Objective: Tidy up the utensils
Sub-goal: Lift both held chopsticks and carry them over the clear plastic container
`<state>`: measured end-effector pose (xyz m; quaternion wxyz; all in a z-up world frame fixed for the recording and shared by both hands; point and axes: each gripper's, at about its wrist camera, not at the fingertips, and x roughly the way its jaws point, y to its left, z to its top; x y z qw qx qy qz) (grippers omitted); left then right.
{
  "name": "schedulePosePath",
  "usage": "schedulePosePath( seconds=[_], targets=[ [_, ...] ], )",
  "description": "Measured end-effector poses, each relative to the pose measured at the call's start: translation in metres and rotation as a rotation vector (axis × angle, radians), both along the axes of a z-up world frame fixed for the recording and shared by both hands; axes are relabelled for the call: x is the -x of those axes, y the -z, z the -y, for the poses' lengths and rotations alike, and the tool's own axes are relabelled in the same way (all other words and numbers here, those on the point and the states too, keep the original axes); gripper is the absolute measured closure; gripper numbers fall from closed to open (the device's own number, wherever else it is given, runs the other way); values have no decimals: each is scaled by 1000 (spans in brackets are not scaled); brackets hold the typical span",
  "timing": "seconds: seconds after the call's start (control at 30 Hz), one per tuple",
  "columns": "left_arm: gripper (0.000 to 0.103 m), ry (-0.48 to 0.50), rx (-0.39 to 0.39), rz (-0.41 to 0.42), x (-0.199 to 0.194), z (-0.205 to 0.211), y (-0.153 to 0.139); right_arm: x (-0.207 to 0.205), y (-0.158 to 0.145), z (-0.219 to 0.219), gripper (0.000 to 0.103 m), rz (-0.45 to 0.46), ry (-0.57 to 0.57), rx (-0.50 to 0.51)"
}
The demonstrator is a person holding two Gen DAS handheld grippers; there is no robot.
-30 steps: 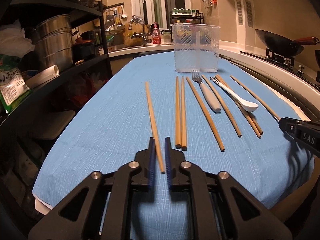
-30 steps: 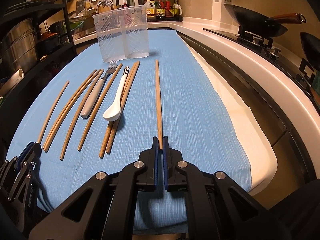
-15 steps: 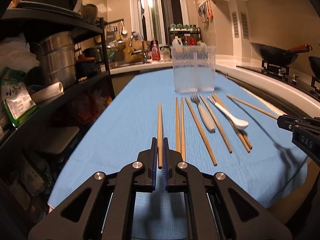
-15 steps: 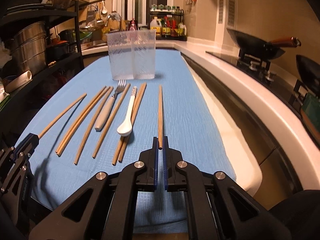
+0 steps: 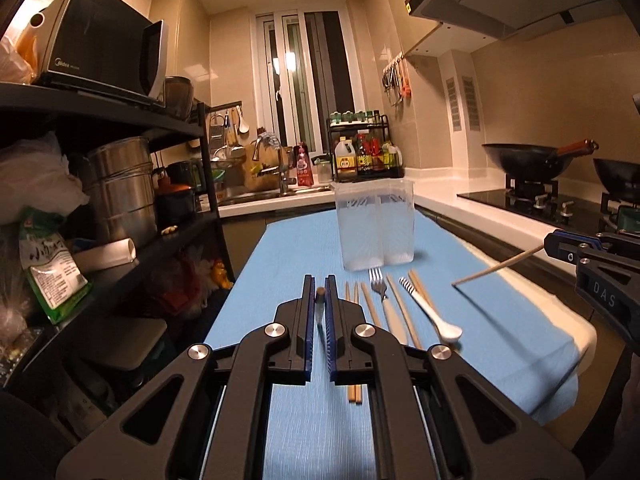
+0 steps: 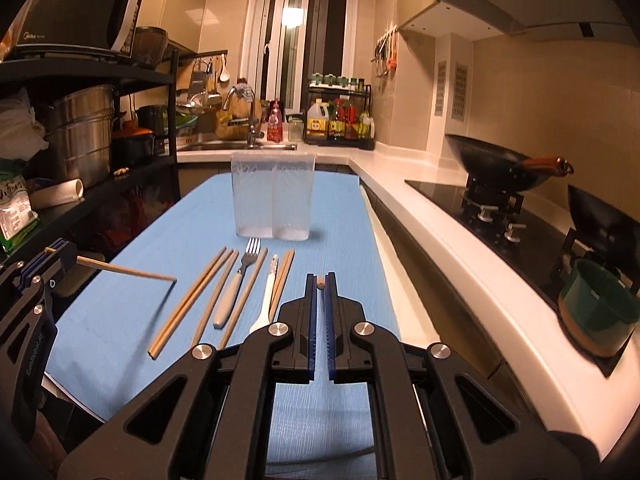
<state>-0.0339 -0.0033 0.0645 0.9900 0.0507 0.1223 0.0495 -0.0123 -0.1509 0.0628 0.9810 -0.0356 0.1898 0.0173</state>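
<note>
Both grippers are clamping one chopstick each, held in the air short of the holder: left gripper, right gripper. The holder is looking empty; the fork, the spoon and six chopsticks are lying just before it.

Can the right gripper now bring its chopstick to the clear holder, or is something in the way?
Probably yes. The right gripper is shut on its chopstick, raised off the blue cloth, and the clear holder stands open-topped straight ahead with nothing between them.
</note>
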Motion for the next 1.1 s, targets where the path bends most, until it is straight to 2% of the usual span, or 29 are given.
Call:
schedulePosePath(
  seconds=[0.23, 0.47, 0.73, 1.1],
  targets=[
    [98, 33, 54, -6, -16, -12, -32, -5, -36, 7, 99, 44, -1, 0],
    [98, 76, 157, -119, -49, -27, -65, -25, -70, 6, 99, 38, -18, -14],
    [98, 76, 175, -186, -66, -30, -85, -39, -98, 0, 99, 25, -44, -30],
    [98, 128, 192, -257, -91, -36, -109, -63, -132, 6, 99, -11, -69, -64]
  ],
)
